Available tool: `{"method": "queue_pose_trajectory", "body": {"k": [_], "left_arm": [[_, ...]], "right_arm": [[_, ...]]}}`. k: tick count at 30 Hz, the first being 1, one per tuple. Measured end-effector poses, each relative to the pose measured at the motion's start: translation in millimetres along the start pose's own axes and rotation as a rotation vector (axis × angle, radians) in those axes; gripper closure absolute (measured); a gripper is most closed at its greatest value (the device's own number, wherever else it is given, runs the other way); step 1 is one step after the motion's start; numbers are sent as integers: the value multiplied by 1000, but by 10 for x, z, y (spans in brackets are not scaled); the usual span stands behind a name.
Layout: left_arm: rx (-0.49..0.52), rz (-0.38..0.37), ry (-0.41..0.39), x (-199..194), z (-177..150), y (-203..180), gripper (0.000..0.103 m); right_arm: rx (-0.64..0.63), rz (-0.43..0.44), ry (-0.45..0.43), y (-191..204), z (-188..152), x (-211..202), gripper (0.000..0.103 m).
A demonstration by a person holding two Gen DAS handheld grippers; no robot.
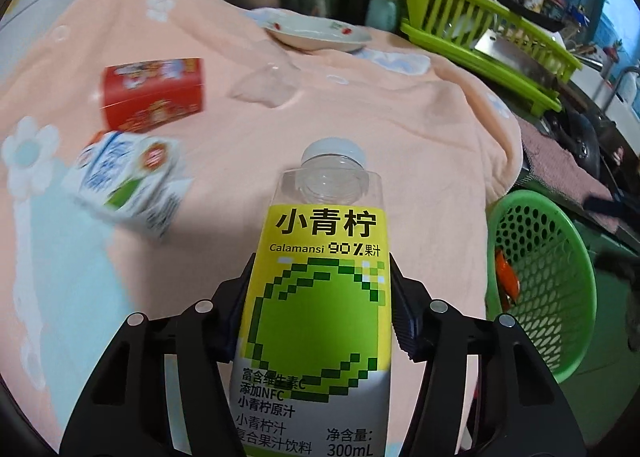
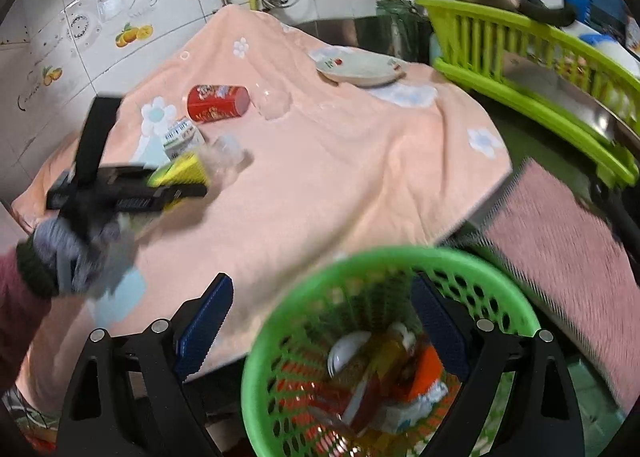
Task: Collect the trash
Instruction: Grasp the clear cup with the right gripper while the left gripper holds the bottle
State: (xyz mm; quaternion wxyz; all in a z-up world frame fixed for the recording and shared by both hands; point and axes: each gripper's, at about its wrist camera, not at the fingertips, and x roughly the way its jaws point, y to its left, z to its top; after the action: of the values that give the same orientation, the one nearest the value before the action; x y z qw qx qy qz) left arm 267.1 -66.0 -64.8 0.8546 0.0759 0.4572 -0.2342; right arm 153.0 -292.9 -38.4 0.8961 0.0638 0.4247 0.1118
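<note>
The left claw (image 1: 318, 321) is clamped on the juice bottle (image 1: 320, 309), its pads pressed against both sides of the yellow-green label, the bottle lifted above the peach towel (image 1: 360, 129) that covers the desk. The right claw (image 2: 320, 333) is spread wide and holds nothing; it hangs over the green basket (image 2: 280, 357), which already has several wrappers and cartons in it and sits just off the towel's near edge.

The step in hand looks like carrying the bottle to the basket. To do it well, keep the grip firm on the label, since the plastic is smooth and may slide. Bring the bottle fully over the basket's rim before letting go, and low enough that it does not bounce out. The right claw should move away from the basket's mouth first.

Left on the towel, farther from the basket, lie a red box (image 1: 154, 93) and a white carton (image 1: 128, 183).
</note>
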Motion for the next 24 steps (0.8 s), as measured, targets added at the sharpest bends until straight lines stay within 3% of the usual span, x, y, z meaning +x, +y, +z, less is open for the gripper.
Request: {"method": "queue_pose_trajectory", "body": {"k": [12, 16, 24], "left_arm": [[-92, 49, -33, -615, -432, 373, 47], [-114, 64, -36, -703, -514, 464, 47], [-168, 53, -49, -742, -602, 638, 48]], "right_arm": [[-135, 46, 0, 496, 1013, 789, 20], [-158, 64, 6, 630, 1373, 1174, 21], [-186, 52, 47, 808, 1783, 1879, 22]]}}
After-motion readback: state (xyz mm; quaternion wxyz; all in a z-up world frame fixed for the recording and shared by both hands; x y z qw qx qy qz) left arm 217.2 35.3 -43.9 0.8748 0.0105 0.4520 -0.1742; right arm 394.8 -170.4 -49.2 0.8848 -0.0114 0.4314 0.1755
